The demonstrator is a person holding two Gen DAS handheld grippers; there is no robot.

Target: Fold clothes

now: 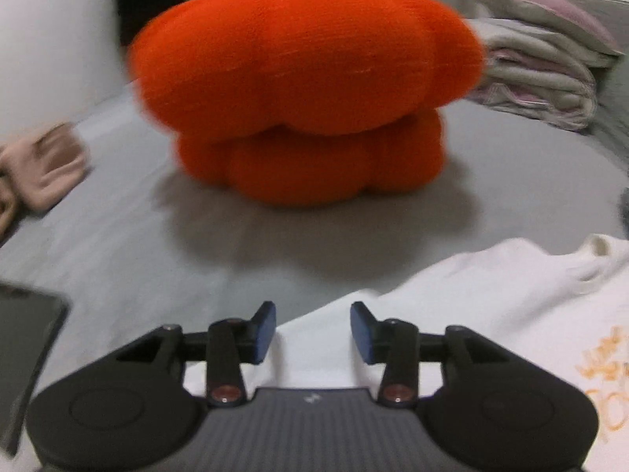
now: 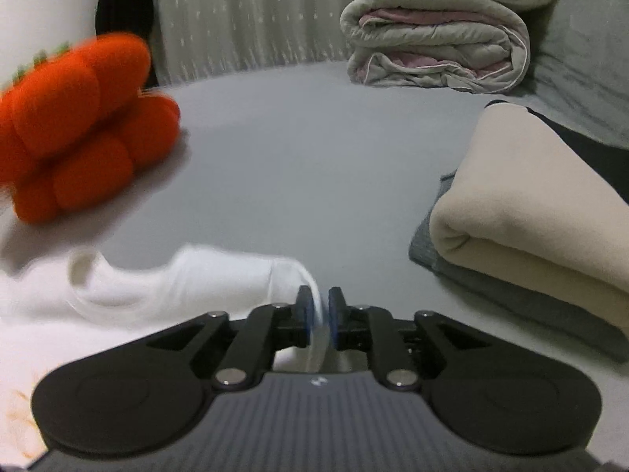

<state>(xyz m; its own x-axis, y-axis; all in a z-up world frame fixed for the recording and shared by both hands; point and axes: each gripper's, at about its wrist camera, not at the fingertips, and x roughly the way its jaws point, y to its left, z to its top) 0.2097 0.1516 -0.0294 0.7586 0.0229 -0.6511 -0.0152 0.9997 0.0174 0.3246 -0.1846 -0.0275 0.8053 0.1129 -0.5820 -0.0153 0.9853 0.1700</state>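
A white garment (image 1: 491, 295) with an orange print (image 1: 605, 373) lies on the grey bed sheet (image 1: 137, 236), bottom right in the left wrist view. My left gripper (image 1: 312, 328) is open just above its near corner, with nothing pressed between the blue pads (image 1: 265, 330). In the right wrist view the same white garment (image 2: 177, 279) spreads out at the lower left. My right gripper (image 2: 321, 310) sits at its right edge. The jaws stand a narrow gap apart, and a blurred strip of white fabric runs loosely between them.
A big orange pumpkin plush (image 1: 306, 90) (image 2: 78, 126) stands on the bed beyond the garment. A folded quilt (image 2: 436, 35) lies at the back right. A cream folded blanket (image 2: 530, 204) rests on grey cloth (image 2: 471, 275) at the right. A beige cloth (image 1: 43, 165) and a dark flat device (image 1: 23, 346) lie at the left.
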